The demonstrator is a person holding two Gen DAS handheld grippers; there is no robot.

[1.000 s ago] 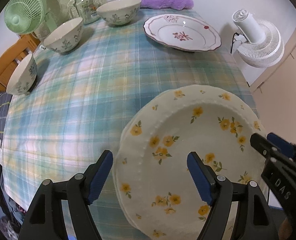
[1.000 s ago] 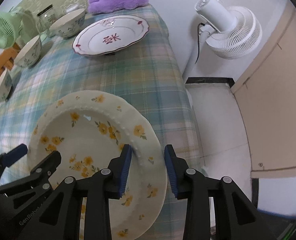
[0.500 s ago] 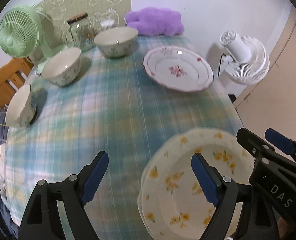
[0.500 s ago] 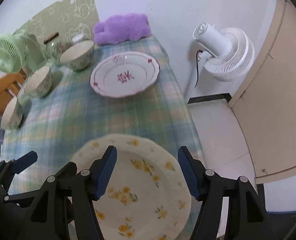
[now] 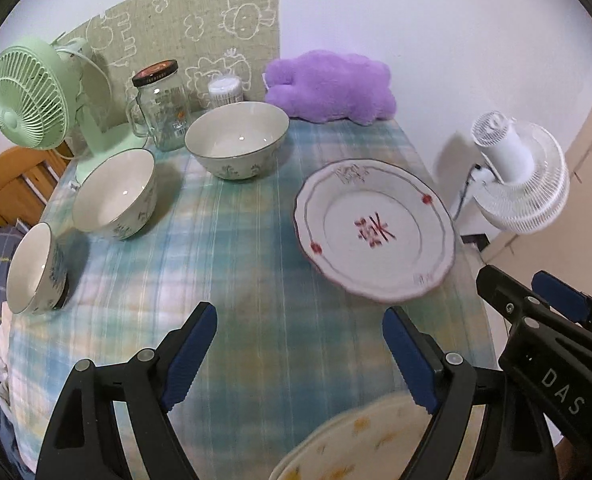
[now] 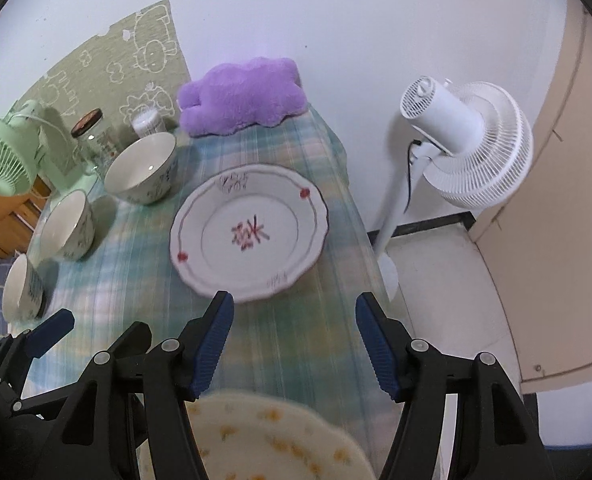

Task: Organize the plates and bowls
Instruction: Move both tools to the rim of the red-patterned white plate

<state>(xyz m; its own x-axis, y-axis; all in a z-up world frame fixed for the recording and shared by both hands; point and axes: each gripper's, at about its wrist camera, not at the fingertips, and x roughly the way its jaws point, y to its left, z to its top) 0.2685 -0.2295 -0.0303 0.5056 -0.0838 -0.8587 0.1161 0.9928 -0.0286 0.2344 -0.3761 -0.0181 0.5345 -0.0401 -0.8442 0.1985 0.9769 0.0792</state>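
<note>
Left claw: jaws wide, empty, just opened further
Right claw: jaws apart, empty, just opened
Yellow-flowered plate: bottom of frame, blurred
Red-patterned plate: centre frame; bowls upper left

A blue-and-yellow plaid tablecloth covers the table. At its far edge lies a fluffy purple plush cushion; left of it stand a small clear tub, a lidded glass mason-jar mug and a mint-green desk fan. A white pedestal fan stands on the floor, right.
</note>
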